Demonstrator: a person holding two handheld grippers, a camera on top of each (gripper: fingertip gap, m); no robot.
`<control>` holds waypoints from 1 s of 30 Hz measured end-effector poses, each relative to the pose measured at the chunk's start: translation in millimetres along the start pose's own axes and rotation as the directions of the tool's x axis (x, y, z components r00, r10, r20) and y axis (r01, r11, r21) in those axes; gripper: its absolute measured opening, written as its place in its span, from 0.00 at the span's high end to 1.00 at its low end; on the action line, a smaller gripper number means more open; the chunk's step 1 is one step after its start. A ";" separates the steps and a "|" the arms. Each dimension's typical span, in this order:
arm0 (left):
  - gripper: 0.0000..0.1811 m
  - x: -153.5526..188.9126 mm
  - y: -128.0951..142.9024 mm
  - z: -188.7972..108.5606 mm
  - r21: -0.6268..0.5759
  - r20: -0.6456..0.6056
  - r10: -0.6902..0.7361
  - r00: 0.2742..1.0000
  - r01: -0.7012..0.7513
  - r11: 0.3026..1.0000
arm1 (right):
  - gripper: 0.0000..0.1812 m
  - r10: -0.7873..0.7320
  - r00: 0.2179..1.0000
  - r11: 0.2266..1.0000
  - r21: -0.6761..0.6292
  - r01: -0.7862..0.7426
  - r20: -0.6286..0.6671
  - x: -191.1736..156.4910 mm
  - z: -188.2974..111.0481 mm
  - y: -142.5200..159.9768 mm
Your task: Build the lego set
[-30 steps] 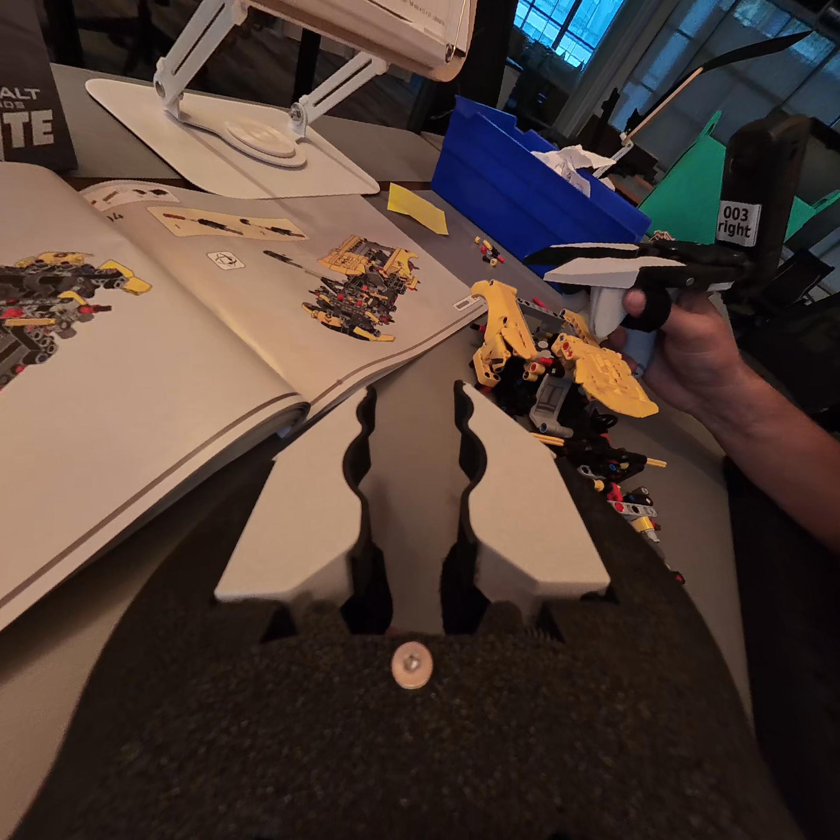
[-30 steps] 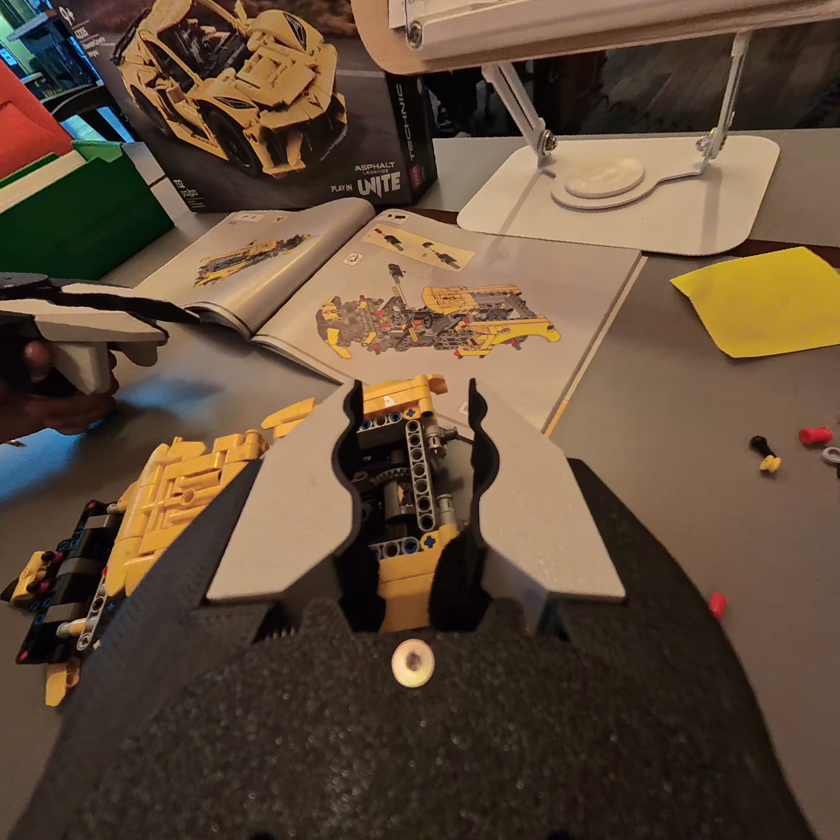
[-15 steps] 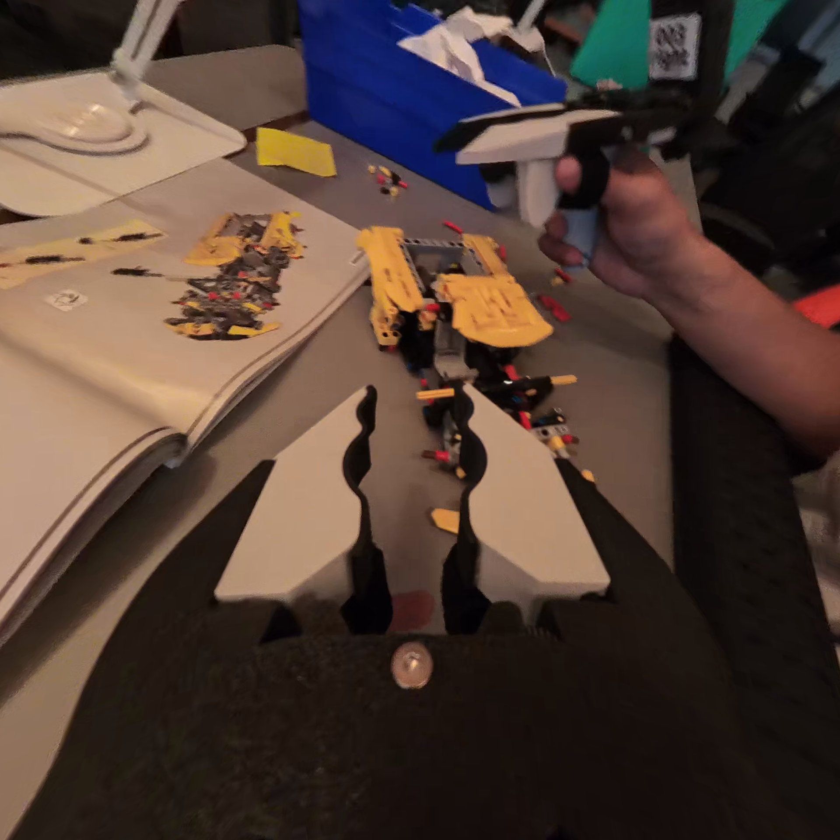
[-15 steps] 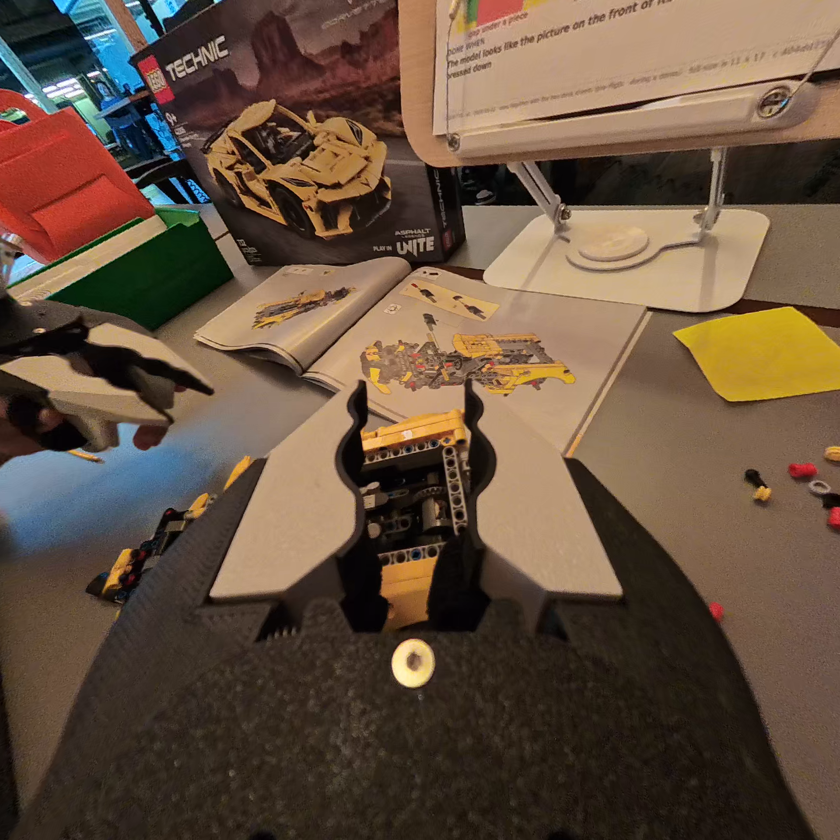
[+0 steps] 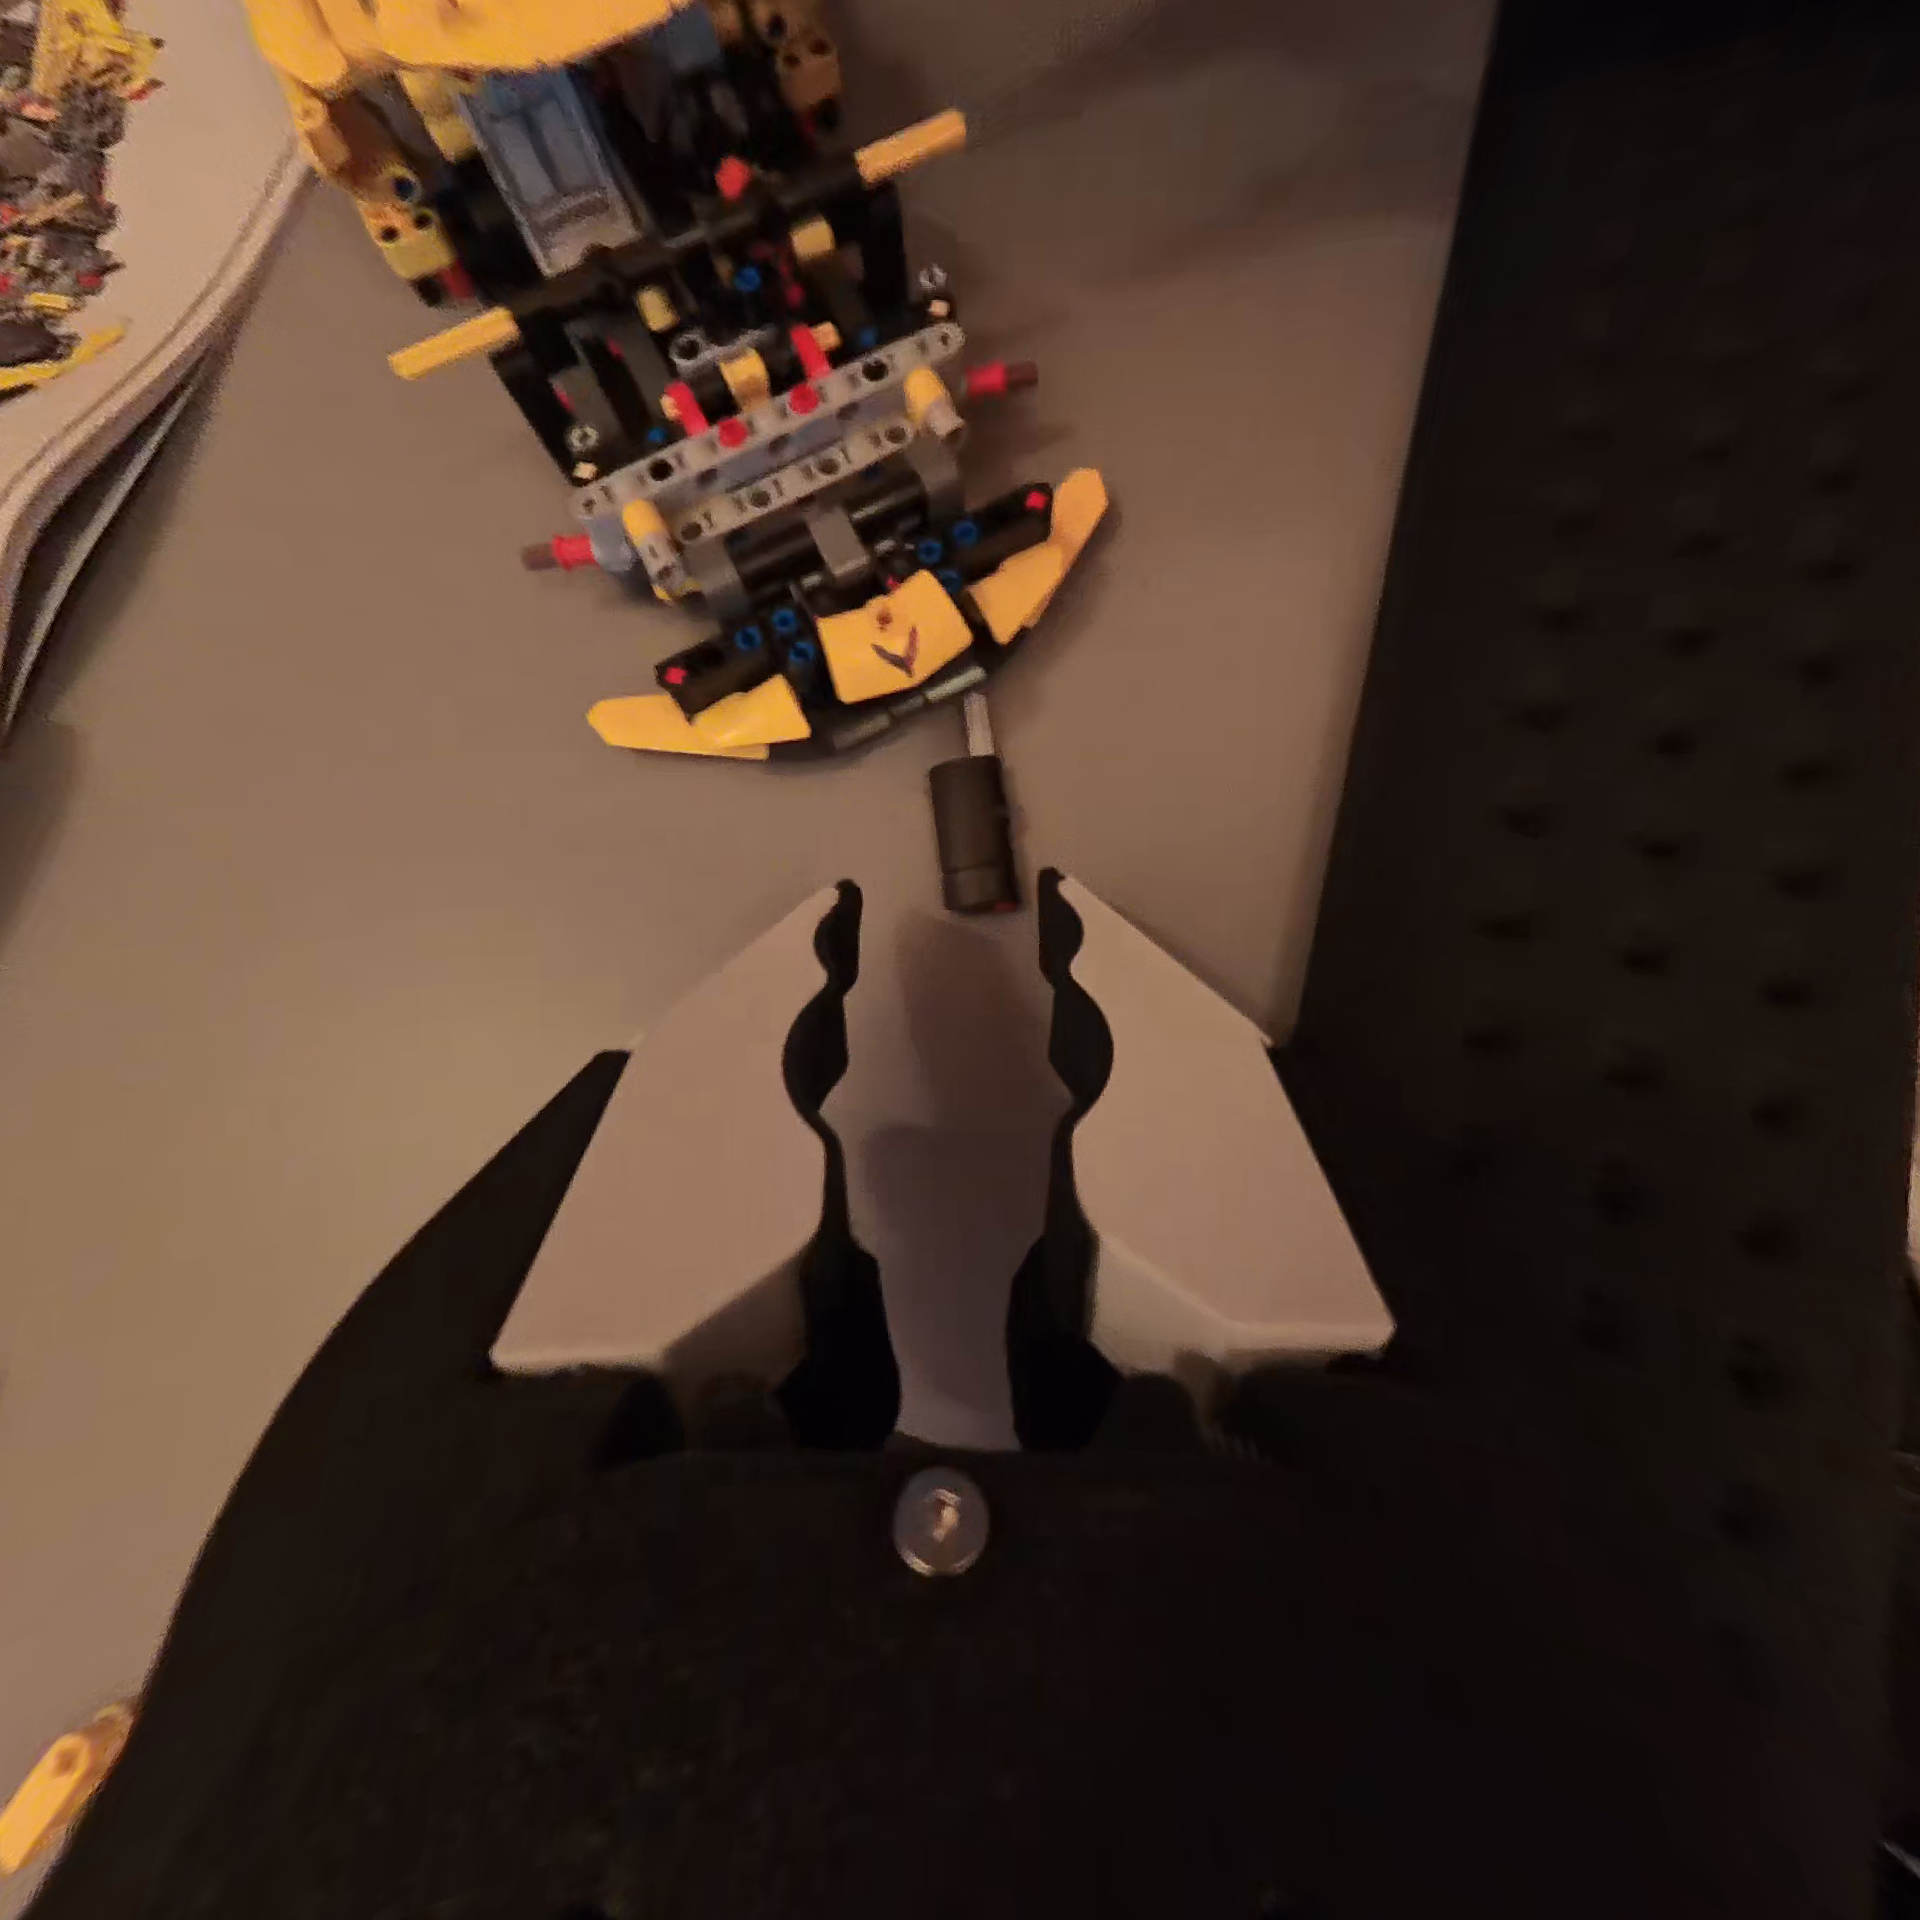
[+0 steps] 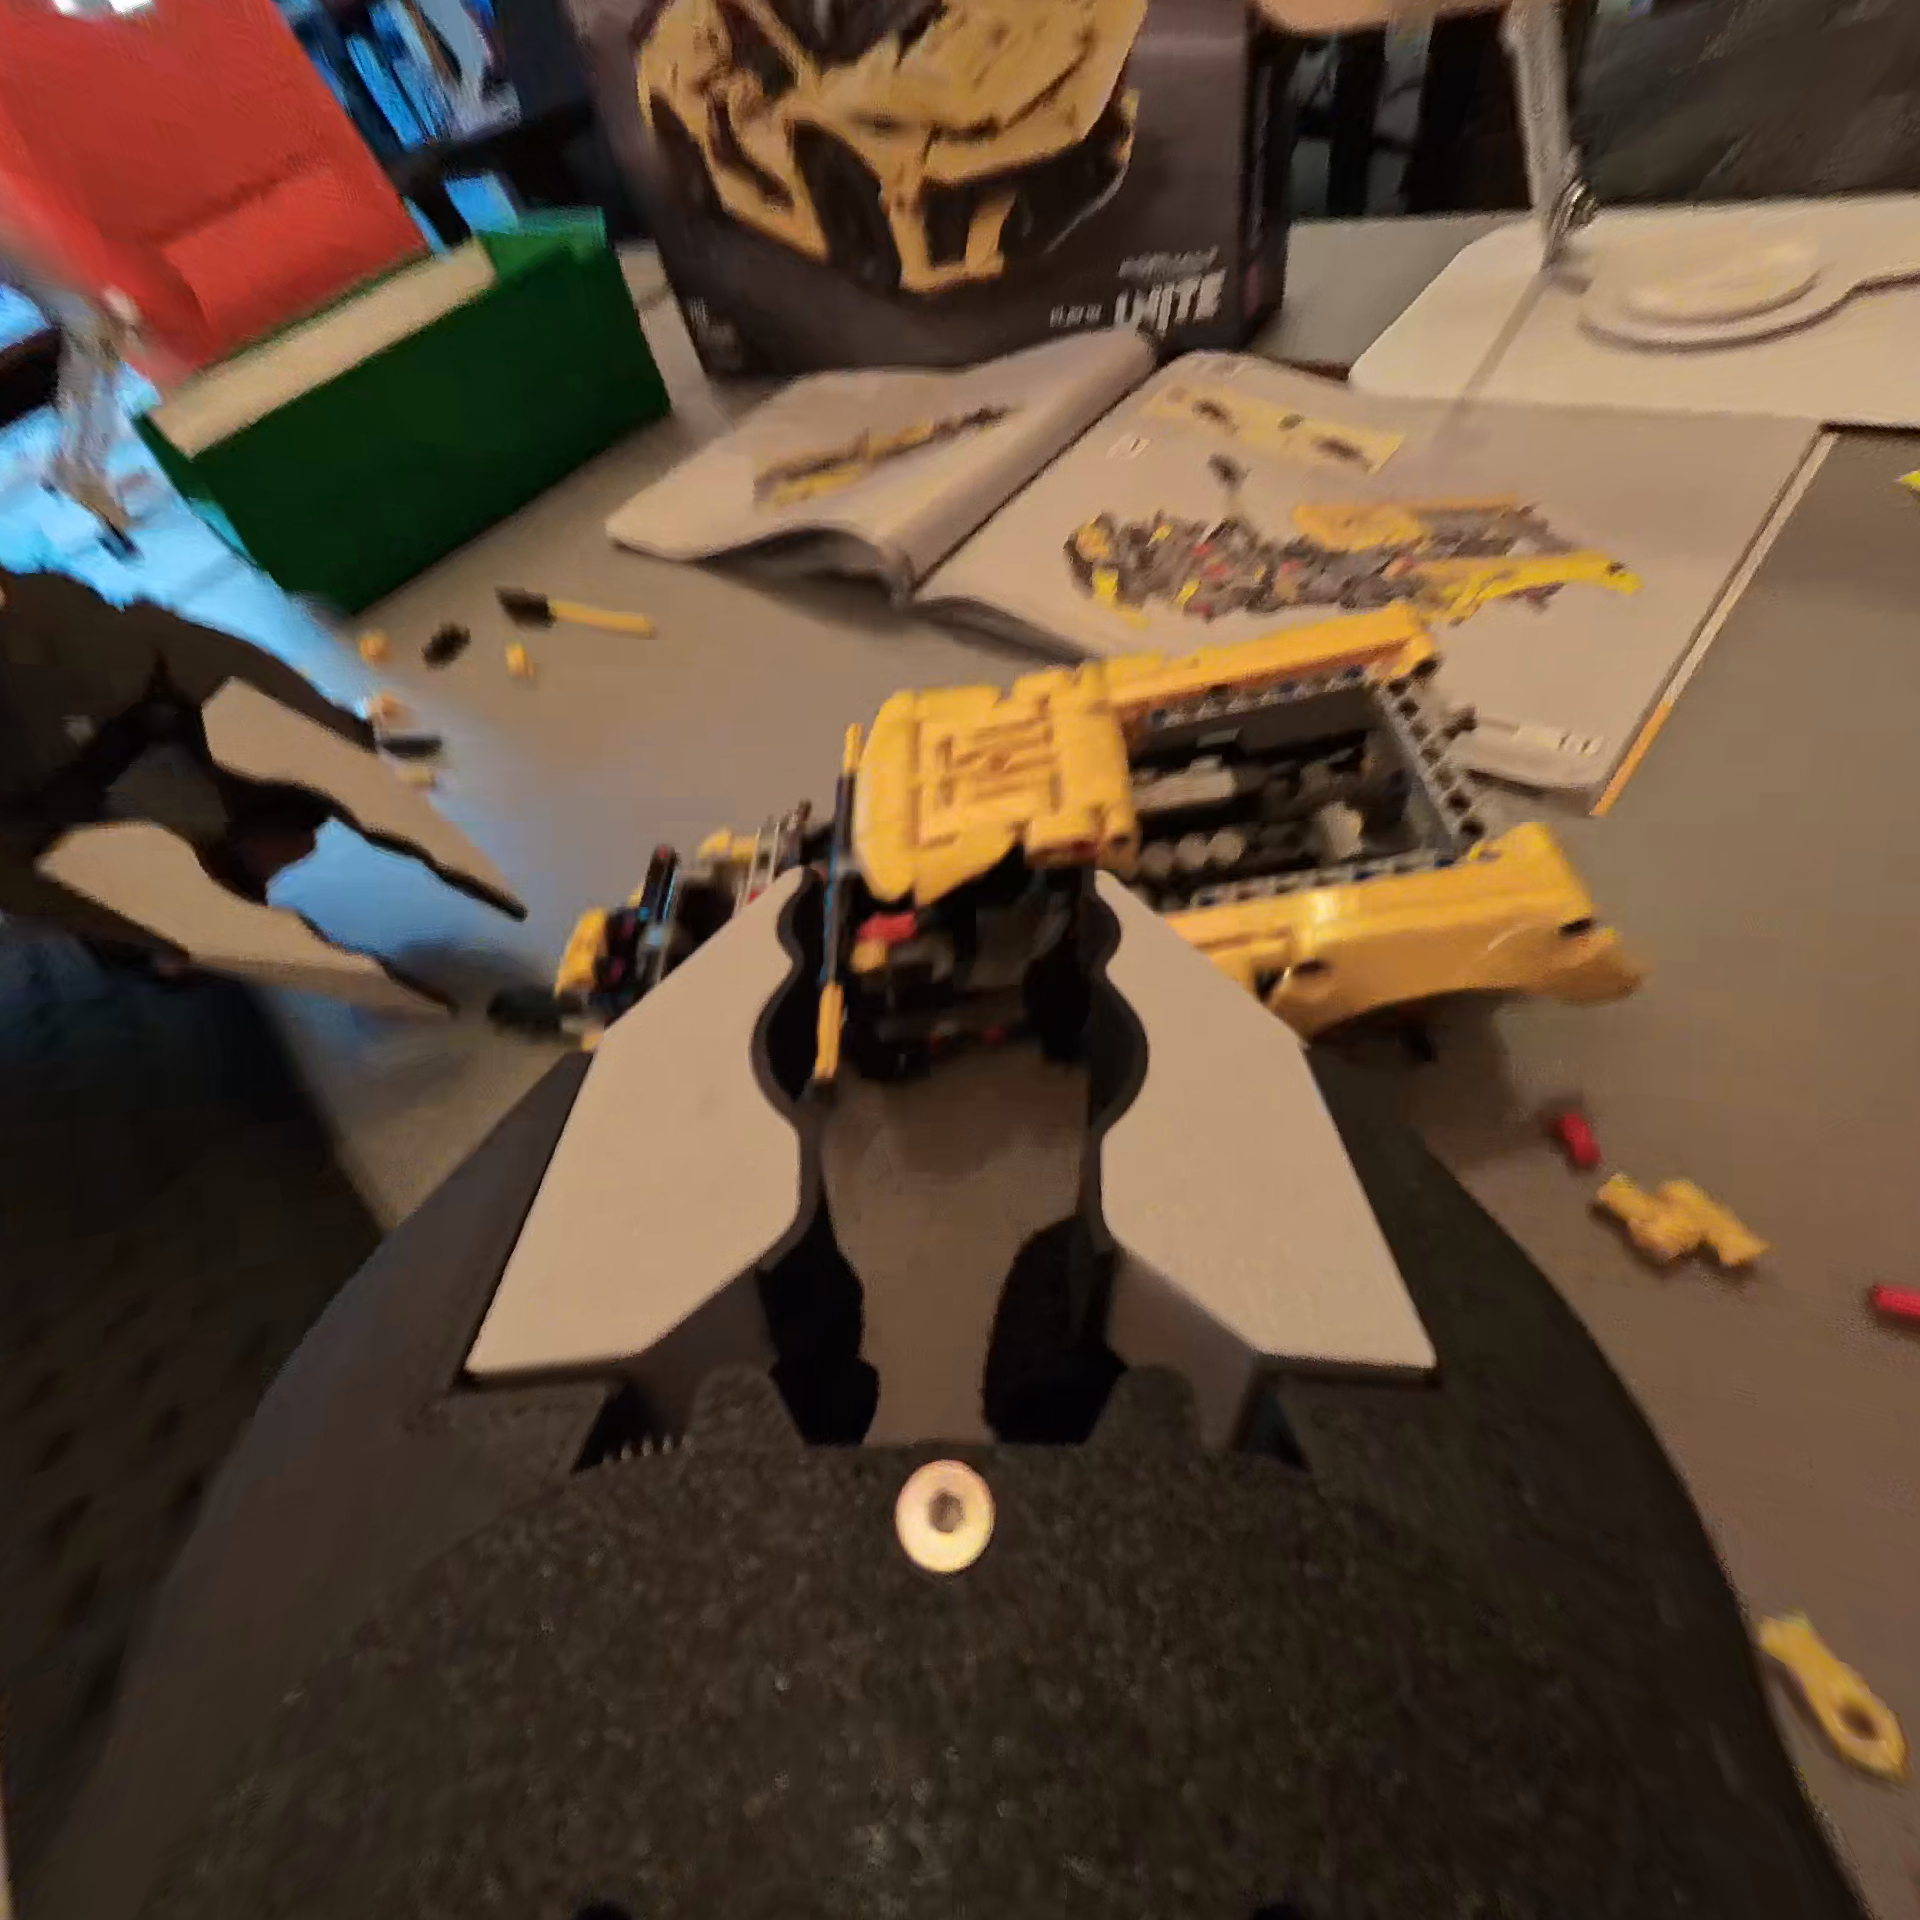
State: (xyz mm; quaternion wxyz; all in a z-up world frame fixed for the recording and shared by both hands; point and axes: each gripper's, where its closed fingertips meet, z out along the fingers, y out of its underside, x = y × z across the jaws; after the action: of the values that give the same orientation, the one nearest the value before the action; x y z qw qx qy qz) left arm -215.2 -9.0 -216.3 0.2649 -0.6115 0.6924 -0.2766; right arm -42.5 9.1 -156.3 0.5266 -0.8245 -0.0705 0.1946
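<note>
The partly built car model is coloured yellow, black and grey, dotted with red and blue pins; the table is seen as plain grey; a green bin and a red shape are shown; the gripper fingers are grey, edged black.

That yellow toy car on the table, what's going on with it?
A person is building a half-finished yellow lego car using two hand-held grippers. Neither holds anything at the moment. The left gripper, jaws open, is close to a small black cylinder piece lying by the car's nose. The right gripper, also open, hovers beside the car's middle. An open instruction booklet lies beyond, with loose pieces scattered around.
</note>
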 end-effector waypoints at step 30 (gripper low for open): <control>0.92 -61.5 -50.0 -38.5 0.061 0.008 0.129 0.992 -0.129 0.990 | 0.86 -0.118 0.988 0.980 -0.151 0.131 0.095 -36.8 31.0 42.3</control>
State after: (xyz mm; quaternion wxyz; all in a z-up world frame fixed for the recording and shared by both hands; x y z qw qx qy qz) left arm -200.5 49.4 -152.0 0.3026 -0.5577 0.7209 -0.2788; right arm -92.1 5.0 -196.6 0.4678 -0.8482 -0.1597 0.1903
